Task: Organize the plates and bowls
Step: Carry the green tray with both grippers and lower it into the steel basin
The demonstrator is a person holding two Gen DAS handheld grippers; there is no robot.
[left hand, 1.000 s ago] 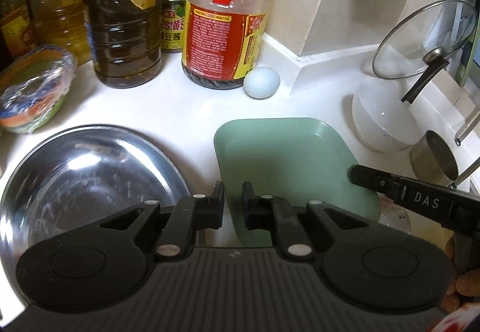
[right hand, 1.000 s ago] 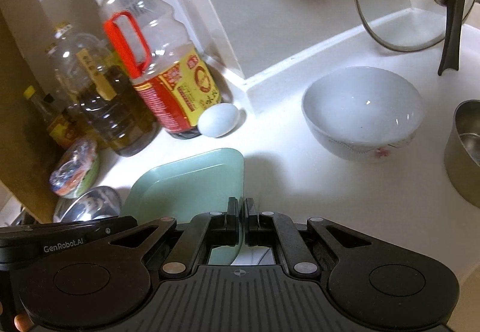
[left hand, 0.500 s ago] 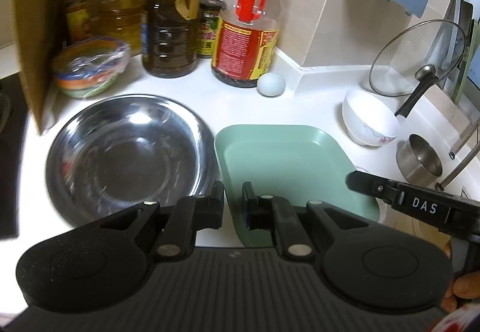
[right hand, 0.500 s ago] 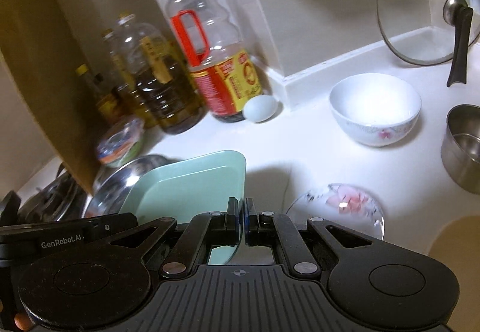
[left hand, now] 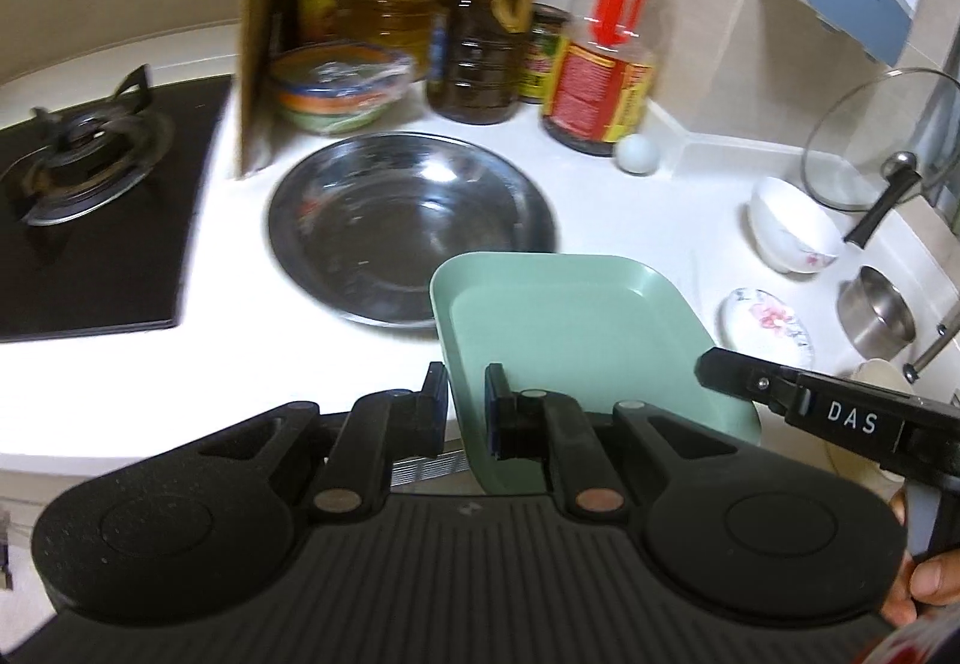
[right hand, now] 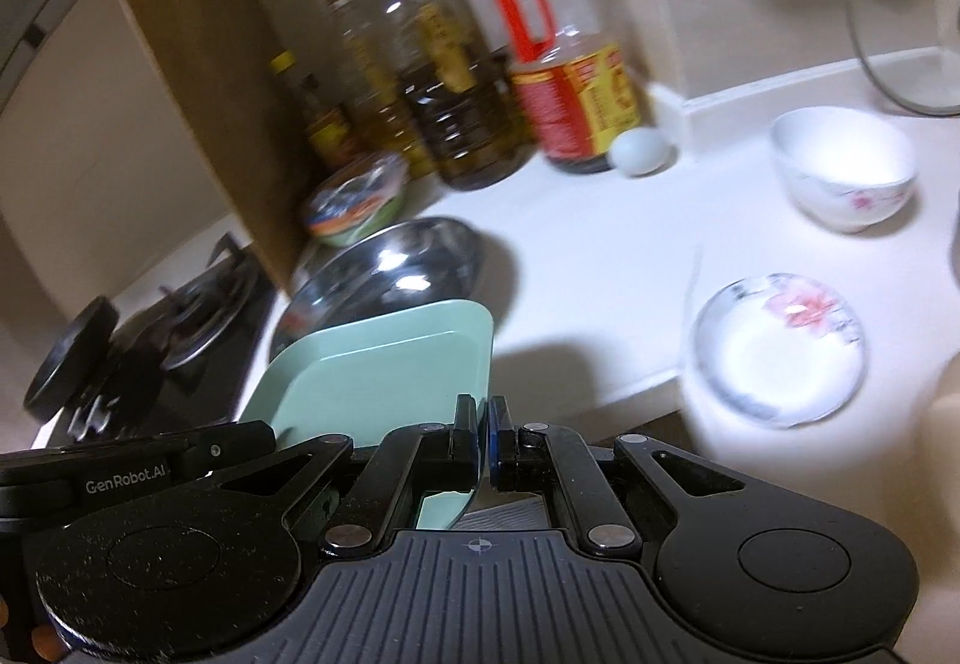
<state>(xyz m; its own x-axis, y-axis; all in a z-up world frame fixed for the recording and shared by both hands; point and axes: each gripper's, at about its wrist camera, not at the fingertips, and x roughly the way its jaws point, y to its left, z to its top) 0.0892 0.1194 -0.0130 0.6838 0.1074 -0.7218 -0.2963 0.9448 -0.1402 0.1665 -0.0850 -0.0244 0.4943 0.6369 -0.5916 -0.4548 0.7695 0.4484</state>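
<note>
Both grippers hold a green square plate point(left hand: 576, 328) in the air above the counter's front edge. My left gripper point(left hand: 467, 400) is shut on its left rim. My right gripper point(right hand: 486, 427) is shut on its right rim; the plate shows in the right wrist view point(right hand: 384, 376) too. A large steel bowl point(left hand: 408, 226) sits on the white counter behind the plate. A white flowered bowl point(left hand: 792, 232) and a small flowered dish point(left hand: 765, 319) sit to the right, the dish also in the right wrist view point(right hand: 780, 349).
Oil and sauce bottles point(left hand: 600, 63), an egg point(left hand: 637, 153) and a wrapped bowl point(left hand: 339, 87) stand along the back wall. A cardboard panel point(left hand: 258, 27) divides the counter from the gas stove point(left hand: 78, 153). A glass lid point(left hand: 882, 135) and a steel cup point(left hand: 879, 310) are at the right.
Both grippers have lifted the green plate up and pulled it back toward the counter's front. The steel bowl, stove and small flowered dish have come into view.
</note>
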